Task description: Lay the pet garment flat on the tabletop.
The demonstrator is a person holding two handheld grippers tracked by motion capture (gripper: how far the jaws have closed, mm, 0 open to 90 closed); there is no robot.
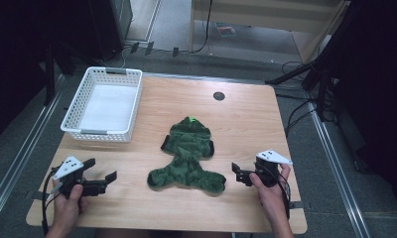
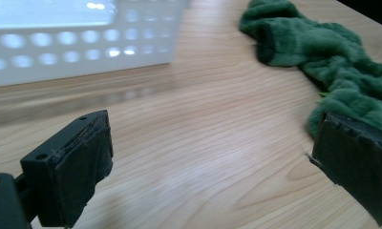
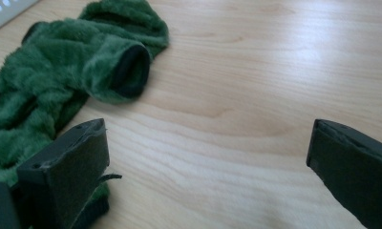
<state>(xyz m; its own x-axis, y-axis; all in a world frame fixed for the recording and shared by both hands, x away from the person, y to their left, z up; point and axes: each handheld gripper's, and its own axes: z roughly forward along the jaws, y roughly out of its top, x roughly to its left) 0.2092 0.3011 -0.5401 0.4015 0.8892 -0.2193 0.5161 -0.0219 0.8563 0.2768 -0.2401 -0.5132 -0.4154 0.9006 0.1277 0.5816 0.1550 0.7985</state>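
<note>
The green fleece garment (image 1: 186, 156) lies flat on the worktop (image 1: 246, 124) between the two tools, its long axis running away from the person: hood at the far end, two leg-like lobes spread at the near end. The right tool (image 1: 240, 174) sits just beside the near right lobe, clearly closer than the left tool (image 1: 101, 175), which stands off from the near left lobe with bare wood between. Both tools have their jaws spread wide and hold nothing (each rests low, near the front edge of the worktop).

In the right gripper view the garment (image 3: 60, 76) lies ahead and to the left of the jaws, a dark-lined cuff facing them; in the left gripper view the cloth (image 2: 323, 62) lies ahead and to the right. So each tool would likely reach inward for its nearer lobe.

Beyond the left tool, well apart from the garment, stands a white basket (image 1: 72, 119), apparently empty. The worktop is pale wood; grey floor, cables and dark drapes surround it.
</note>
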